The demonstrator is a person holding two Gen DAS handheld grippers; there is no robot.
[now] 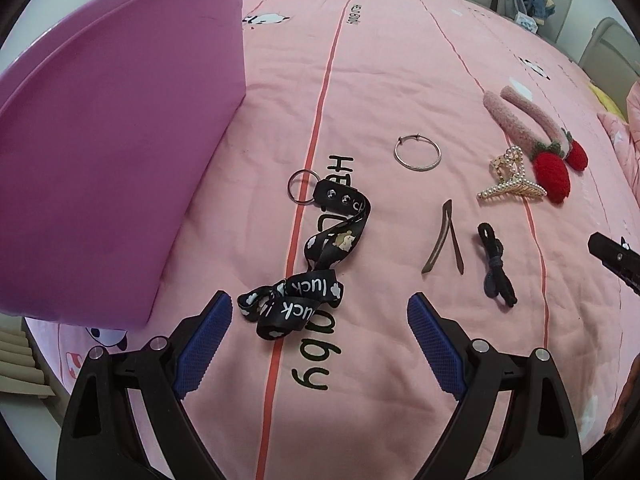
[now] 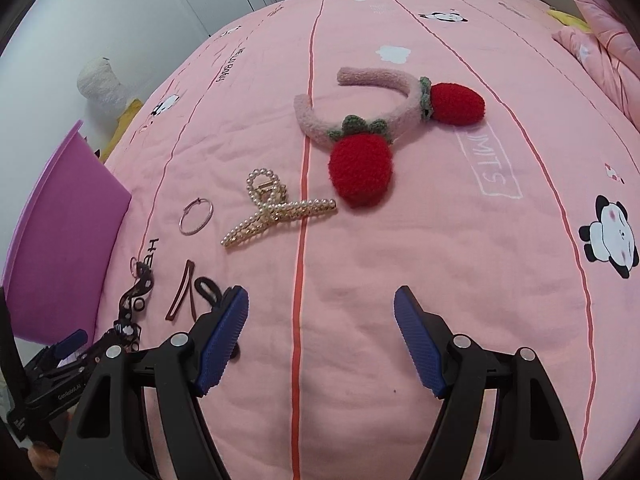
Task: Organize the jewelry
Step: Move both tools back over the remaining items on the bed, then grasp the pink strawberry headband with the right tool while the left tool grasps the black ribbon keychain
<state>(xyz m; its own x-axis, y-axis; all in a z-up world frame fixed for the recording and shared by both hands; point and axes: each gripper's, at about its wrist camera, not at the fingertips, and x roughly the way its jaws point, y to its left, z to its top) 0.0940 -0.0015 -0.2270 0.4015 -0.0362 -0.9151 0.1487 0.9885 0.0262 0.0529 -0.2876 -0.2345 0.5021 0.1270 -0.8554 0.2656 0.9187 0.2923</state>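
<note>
Jewelry lies on a pink bedspread. A black "luck" lanyard [image 1: 316, 264] with a key ring lies just ahead of my open, empty left gripper [image 1: 320, 320]. Beyond it are a silver bangle [image 1: 418, 153], a brown hair clip [image 1: 442, 238], a black hair tie [image 1: 496, 266], a pearl claw clip [image 1: 510, 182] and a pink strawberry headband [image 1: 536, 136]. My right gripper [image 2: 320, 312] is open and empty over bare bedspread. Ahead of it lie the pearl claw clip [image 2: 272, 210] and the headband [image 2: 372, 132], with the bangle [image 2: 196, 216], hair clip [image 2: 182, 290] and hair tie [image 2: 208, 290] to the left.
A purple plastic bin [image 1: 120, 152] stands at the left, near the bed's edge; it also shows in the right wrist view [image 2: 60, 240]. A folded pink quilt [image 2: 600, 40] lies at the far right. The left gripper's body [image 2: 60, 364] shows at the lower left.
</note>
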